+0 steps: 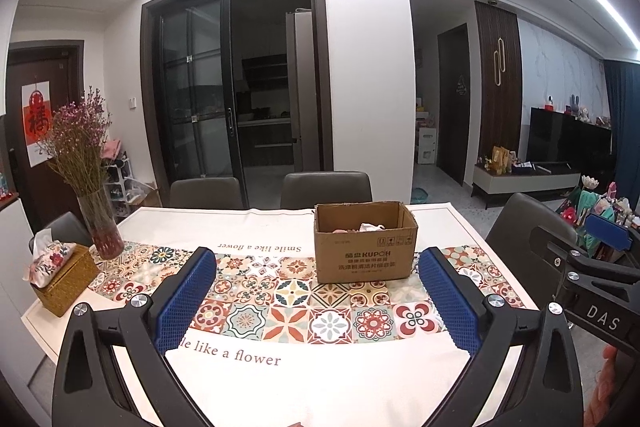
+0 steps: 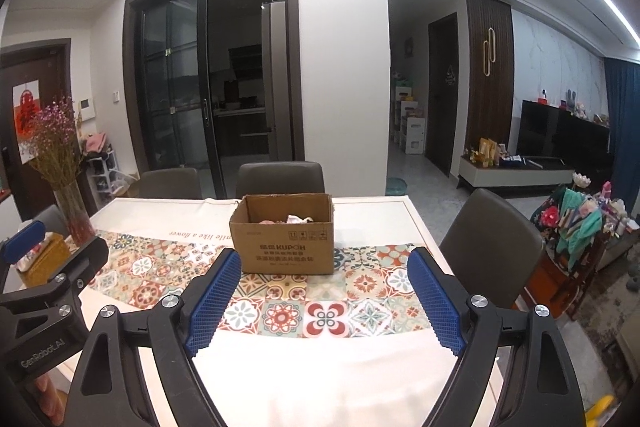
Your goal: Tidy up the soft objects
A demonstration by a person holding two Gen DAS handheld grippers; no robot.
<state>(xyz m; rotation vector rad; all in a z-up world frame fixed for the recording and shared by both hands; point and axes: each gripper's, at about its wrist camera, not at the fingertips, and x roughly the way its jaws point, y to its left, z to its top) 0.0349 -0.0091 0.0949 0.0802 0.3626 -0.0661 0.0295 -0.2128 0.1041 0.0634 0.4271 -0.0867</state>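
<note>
An open cardboard box [image 1: 365, 247] stands on the patterned tablecloth [image 1: 280, 307], with soft pink and white items [image 1: 370, 227] showing inside it. It also shows in the right wrist view [image 2: 285, 241], with the soft items [image 2: 294, 219] inside. My left gripper [image 1: 318, 267] is open and empty above the near part of the table, short of the box. My right gripper [image 2: 324, 267] is open and empty, also short of the box. Each gripper shows at the edge of the other's view.
A glass vase of dried flowers [image 1: 90, 187] and a wicker tissue box [image 1: 60, 275] stand at the table's left. Grey chairs [image 1: 326, 189] line the far side and one chair [image 2: 492, 247] stands at the right. A cluttered rack [image 2: 580, 223] is beyond it.
</note>
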